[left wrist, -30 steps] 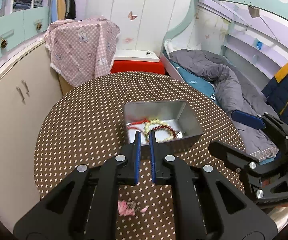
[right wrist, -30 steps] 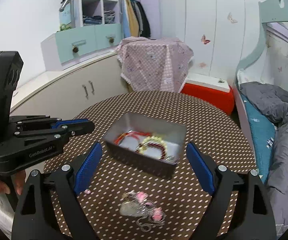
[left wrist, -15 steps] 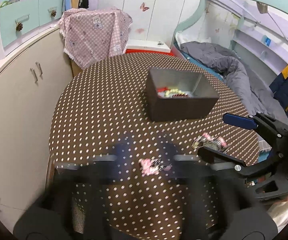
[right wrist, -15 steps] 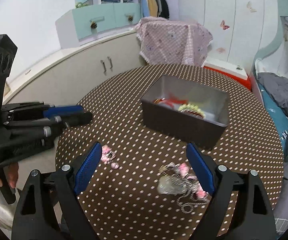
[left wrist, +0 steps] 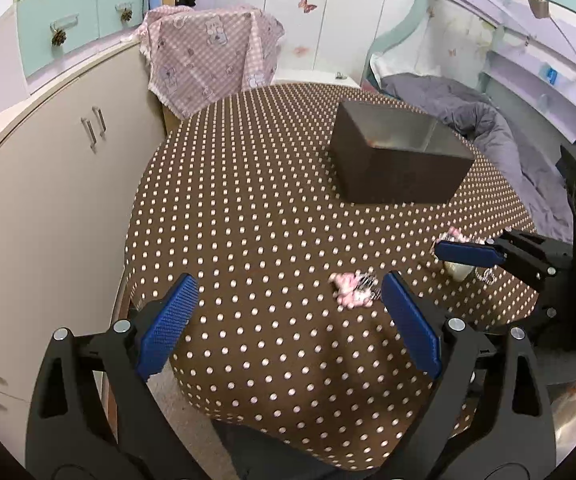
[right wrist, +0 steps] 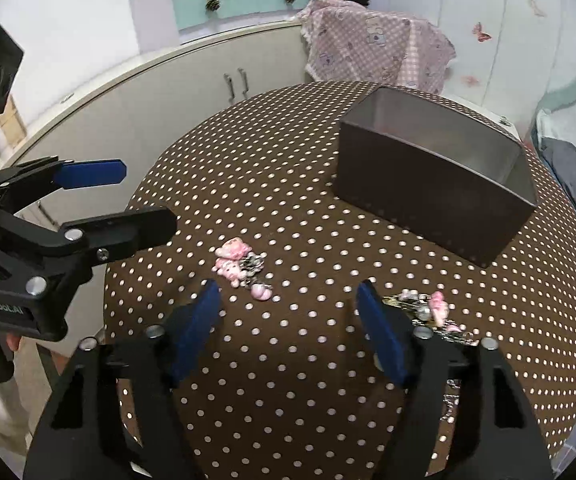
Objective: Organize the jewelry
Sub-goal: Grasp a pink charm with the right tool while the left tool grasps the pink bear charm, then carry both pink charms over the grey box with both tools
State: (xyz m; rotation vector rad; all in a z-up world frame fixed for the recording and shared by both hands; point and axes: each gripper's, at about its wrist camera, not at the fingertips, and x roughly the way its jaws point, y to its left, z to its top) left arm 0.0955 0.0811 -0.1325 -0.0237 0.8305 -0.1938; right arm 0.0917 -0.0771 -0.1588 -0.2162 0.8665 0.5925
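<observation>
A dark metal box (left wrist: 400, 160) stands on the far part of the polka-dot round table (left wrist: 248, 200); from this low angle its contents are hidden. A pink charm piece (left wrist: 354, 290) lies just ahead of the right finger of my left gripper (left wrist: 288, 300), which is wide open with nothing in it. In the right wrist view my right gripper (right wrist: 288, 304) hangs low over the cloth, jaws closing with only bare cloth between them. The pink charm piece (right wrist: 240, 264) lies ahead of its left finger. A second pink charm with a chain (right wrist: 428, 308) lies outside its right finger.
A curved beige cabinet (left wrist: 48, 160) runs along the left of the table. A pink checked cloth (left wrist: 212, 56) covers something behind it. A bed with a grey duvet (left wrist: 468, 108) lies to the right. The table's near edge (left wrist: 288, 420) is just under the grippers.
Both grippers have drawn back from the box and sunk toward the table's near side. The left jaws went from shut to wide open. The right jaws have narrowed.
</observation>
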